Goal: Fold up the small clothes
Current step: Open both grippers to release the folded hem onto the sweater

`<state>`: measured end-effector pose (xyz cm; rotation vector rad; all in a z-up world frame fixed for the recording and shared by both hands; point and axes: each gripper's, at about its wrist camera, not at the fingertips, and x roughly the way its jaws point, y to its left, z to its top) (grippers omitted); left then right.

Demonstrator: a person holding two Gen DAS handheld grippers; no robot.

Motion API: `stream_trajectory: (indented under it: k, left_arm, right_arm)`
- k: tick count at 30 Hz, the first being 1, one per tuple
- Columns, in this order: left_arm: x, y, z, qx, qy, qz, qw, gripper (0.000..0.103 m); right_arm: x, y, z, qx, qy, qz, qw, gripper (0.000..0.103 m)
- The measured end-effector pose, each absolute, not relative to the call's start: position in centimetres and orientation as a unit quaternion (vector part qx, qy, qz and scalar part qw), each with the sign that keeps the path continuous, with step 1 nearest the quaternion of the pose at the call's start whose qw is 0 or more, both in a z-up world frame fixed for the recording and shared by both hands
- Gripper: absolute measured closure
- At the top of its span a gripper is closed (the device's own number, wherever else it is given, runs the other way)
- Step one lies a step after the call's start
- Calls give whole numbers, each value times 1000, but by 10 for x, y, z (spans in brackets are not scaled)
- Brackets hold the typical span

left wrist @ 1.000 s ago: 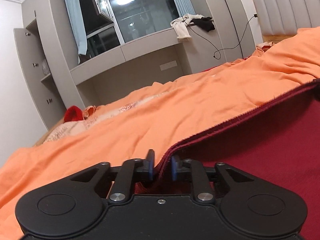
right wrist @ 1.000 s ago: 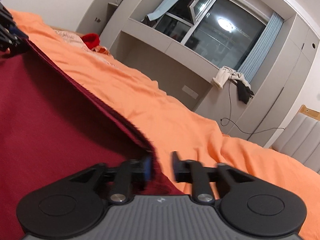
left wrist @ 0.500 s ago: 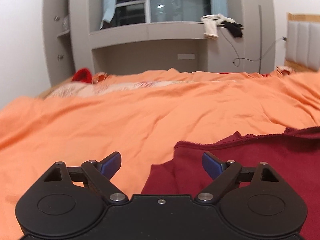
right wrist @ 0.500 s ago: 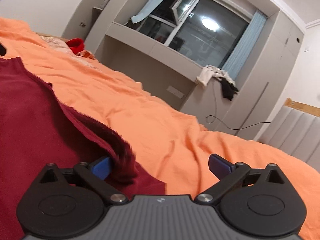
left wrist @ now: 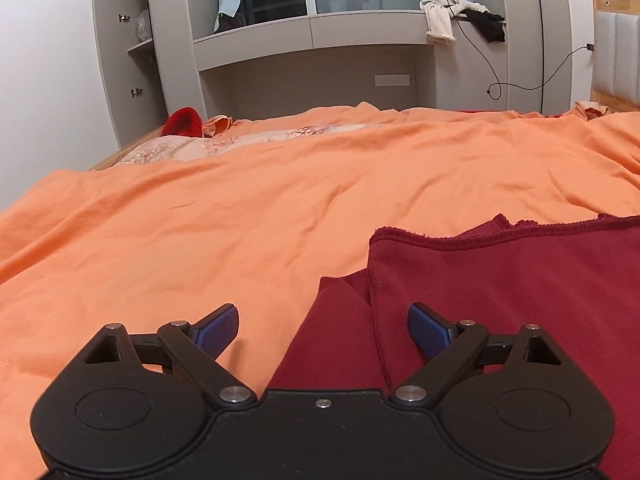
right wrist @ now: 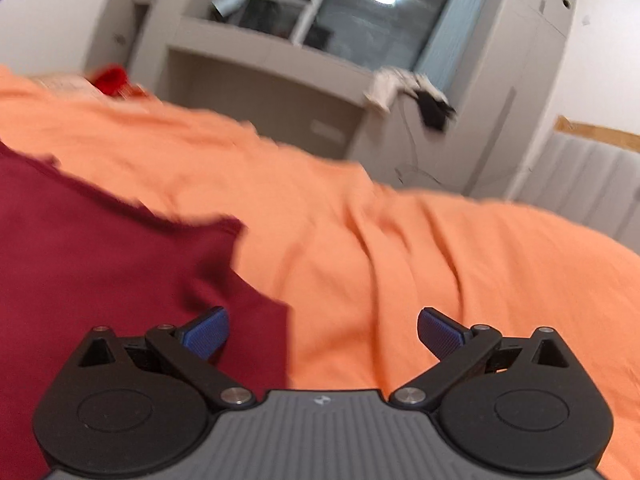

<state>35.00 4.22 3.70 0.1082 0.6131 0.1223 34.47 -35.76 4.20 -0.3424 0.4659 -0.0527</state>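
A dark red garment (left wrist: 520, 300) lies flat on the orange bedsheet (left wrist: 240, 208), its top layer folded over with a stitched hem along the far edge. My left gripper (left wrist: 323, 326) hovers low over the garment's left corner. Its jaws are opening, and the cloth lies under the gap without touching either blue pad. In the blurred right wrist view the same garment (right wrist: 100, 260) fills the left side. My right gripper (right wrist: 323, 330) stands open over its right edge, one fingertip above red cloth, the other above the sheet.
A small red item (left wrist: 182, 122) and a floral cloth (left wrist: 248, 142) lie at the bed's far side. Behind stand a grey built-in cabinet with a niche (left wrist: 320, 76), clothes hung on its ledge (left wrist: 460, 16), a dangling cable (left wrist: 520, 86) and a padded headboard (left wrist: 618, 60).
Both grippers were shut on the garment's raised edge; both have let go and spread wide. The cloth has dropped flat onto the bed, and both views have rolled toward level.
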Motion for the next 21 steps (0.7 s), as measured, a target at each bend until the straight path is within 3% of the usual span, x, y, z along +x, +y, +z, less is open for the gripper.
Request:
stream_trajectory:
  k: [6, 21]
  left_arm:
    - [345, 51, 45, 24, 296, 71, 952, 4]
    - [281, 56, 71, -69, 239, 68, 966, 1]
  right_arm:
    - [336, -400, 53, -54, 227, -42, 972, 0]
    - [257, -364, 106, -20, 138, 27, 990, 0]
